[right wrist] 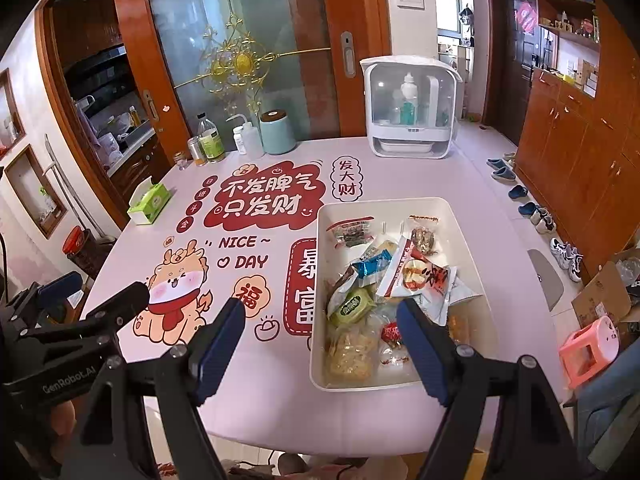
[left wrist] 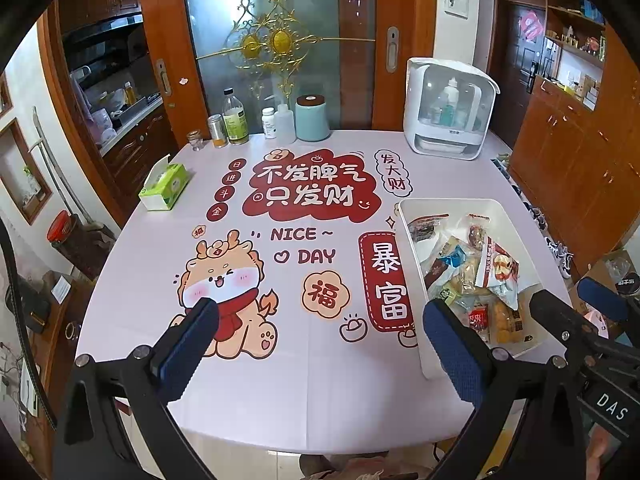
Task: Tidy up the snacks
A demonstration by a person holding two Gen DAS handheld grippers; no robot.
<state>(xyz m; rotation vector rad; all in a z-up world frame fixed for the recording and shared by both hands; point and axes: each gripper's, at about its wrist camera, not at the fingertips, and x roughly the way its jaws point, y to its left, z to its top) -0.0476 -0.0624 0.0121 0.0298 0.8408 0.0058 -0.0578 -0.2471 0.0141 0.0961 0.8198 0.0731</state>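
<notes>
Both grippers, left gripper and right gripper, hang wide open and empty above the tabletop's near edge; snack packets fill the white bin at the right edge.

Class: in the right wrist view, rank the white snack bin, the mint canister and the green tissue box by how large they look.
1. white snack bin, though it is nearest the camera
2. mint canister
3. green tissue box, close to the canister
</notes>
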